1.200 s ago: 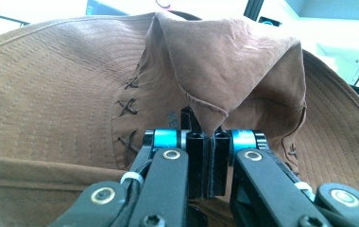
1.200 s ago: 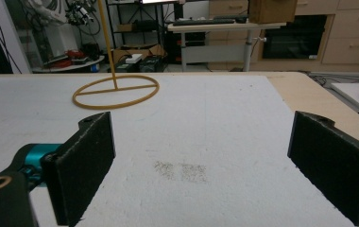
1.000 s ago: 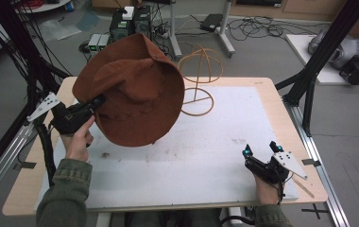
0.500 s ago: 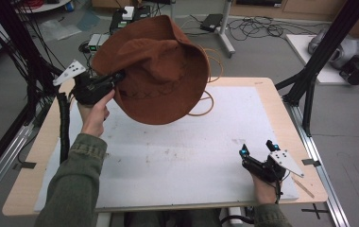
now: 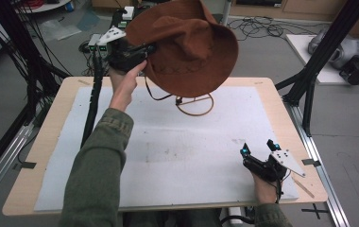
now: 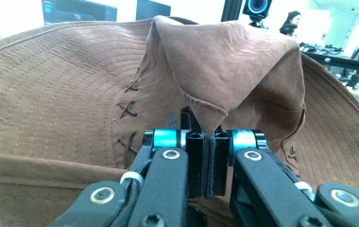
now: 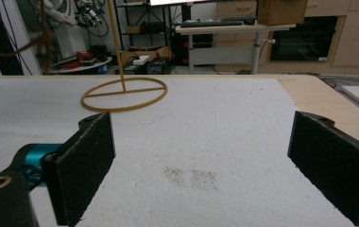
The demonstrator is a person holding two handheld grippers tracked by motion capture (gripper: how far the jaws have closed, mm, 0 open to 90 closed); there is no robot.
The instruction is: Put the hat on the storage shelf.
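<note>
In the high view, the left gripper [image 5: 150, 49] is raised over the far left edge of the table [image 5: 40, 142], clamped on a fold of the brown hat [image 5: 192, 47]. The hat hangs in the air above the gold wire stand [image 5: 195, 105], whose ring base rests on the white mat [image 5: 168, 156]. Compared with a second ago, the left hand and hat are higher and farther from the person, and the hat has shifted from the left of the stand to above it, hiding the stand's top. The right gripper [image 5: 258, 147] rests at the near right corner of the mat, where it was before, jaws spread with nothing between them.

In the left gripper view, the jaws are pressed tight together on a pinched peak of the hat's crown [image 6: 206, 118]; the brim spreads wide behind.

In the right gripper view, the two black pads [image 7: 85, 165] stand wide apart above bare mat, and the stand's ring base [image 7: 124, 94] lies farther off with its stem rising upward.
</note>
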